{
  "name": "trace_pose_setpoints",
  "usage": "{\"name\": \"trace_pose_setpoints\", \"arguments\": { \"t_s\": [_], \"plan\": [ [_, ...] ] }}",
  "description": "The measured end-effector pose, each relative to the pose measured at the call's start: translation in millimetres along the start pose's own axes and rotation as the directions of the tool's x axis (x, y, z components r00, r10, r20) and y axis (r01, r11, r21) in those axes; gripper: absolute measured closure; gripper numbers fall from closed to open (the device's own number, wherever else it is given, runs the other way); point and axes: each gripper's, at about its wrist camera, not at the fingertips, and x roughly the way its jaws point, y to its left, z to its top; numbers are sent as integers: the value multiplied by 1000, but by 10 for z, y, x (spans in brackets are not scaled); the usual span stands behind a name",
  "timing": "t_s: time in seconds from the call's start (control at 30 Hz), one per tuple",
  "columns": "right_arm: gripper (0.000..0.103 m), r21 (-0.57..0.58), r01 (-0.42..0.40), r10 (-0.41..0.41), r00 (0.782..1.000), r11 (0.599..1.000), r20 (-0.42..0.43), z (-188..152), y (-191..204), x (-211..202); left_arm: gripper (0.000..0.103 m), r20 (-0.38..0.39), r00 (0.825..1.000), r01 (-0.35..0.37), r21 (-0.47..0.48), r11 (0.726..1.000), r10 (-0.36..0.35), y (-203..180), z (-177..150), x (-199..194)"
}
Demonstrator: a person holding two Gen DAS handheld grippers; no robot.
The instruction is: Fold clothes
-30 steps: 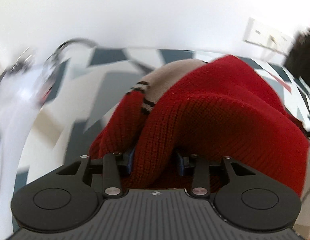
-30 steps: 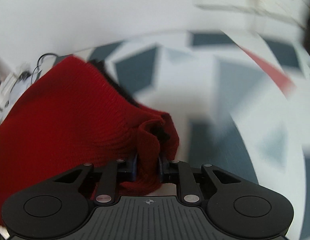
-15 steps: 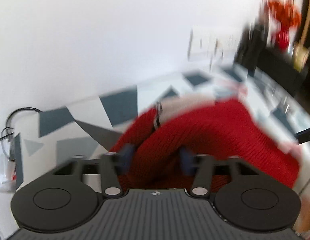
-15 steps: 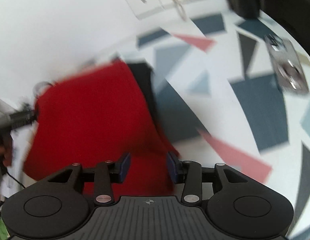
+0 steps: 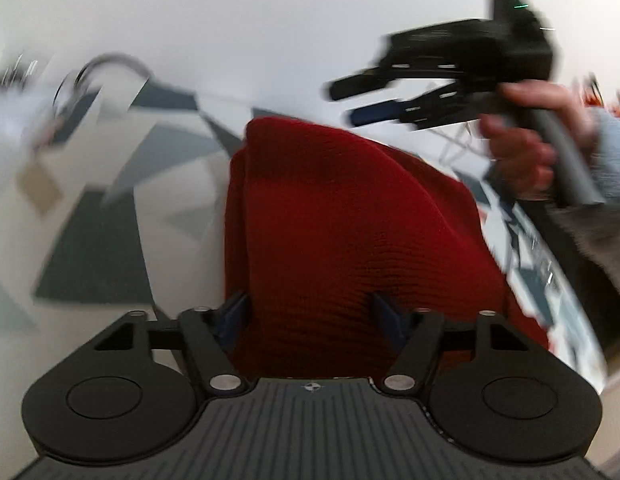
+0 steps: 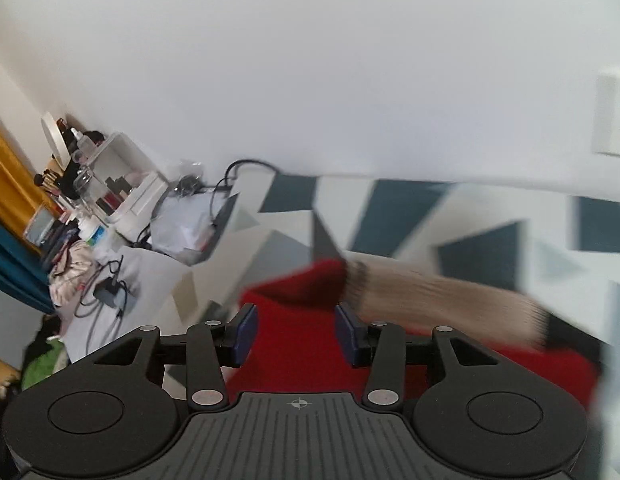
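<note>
A red knitted sweater [image 5: 349,220] lies heaped on the patterned cover right in front of my left gripper [image 5: 310,314]. The jaws stand wide apart, either side of the knit, and the gripper is open. A hand [image 5: 521,152] holds my right gripper [image 5: 341,102] in the air above the sweater's far right side, fingers apart. In the right wrist view the right gripper [image 6: 298,334] is open over the red sweater [image 6: 509,364], and a beige striped part [image 6: 441,296] of it stretches to the right.
The cover [image 5: 94,248] has grey, dark blue and white triangles and runs up to a white wall. A black cable [image 6: 246,166], a white bag [image 6: 186,228] and a cluttered organiser [image 6: 110,184] sit at the far left. A wall socket plate [image 6: 613,120] is at the right.
Both grippers have let go of the sweater and their jaws have widened. The right gripper has lifted away and swung to face left; the sweater now lies heaped.
</note>
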Motion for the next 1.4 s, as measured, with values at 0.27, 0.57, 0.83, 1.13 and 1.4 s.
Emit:
{"name": "trace_pose_setpoints", "arguments": {
  "t_s": [0.27, 0.57, 0.83, 1.13, 1.4],
  "plan": [
    [59, 182, 30, 24, 958, 983, -286, 449, 26, 1043, 35, 2, 1000, -22, -59, 998, 22, 107, -83, 12],
    [100, 64, 43, -43, 999, 997, -1, 700, 87, 569, 30, 1, 999, -33, -69, 997, 33, 112, -102, 26],
    [73, -95, -9, -9, 983, 995, -186, 608, -57, 472, 28, 0, 999, -47, -69, 996, 48, 96, -99, 51],
    [74, -269, -86, -8, 944, 959, -330, 86, -28, 342, 24, -6, 998, -68, -76, 995, 67, 69, -96, 63],
    [57, -296, -102, -9, 936, 950, -352, -46, -99, 270, 22, -11, 996, -89, -75, 993, 88, 35, -83, 75]
  ]
}}
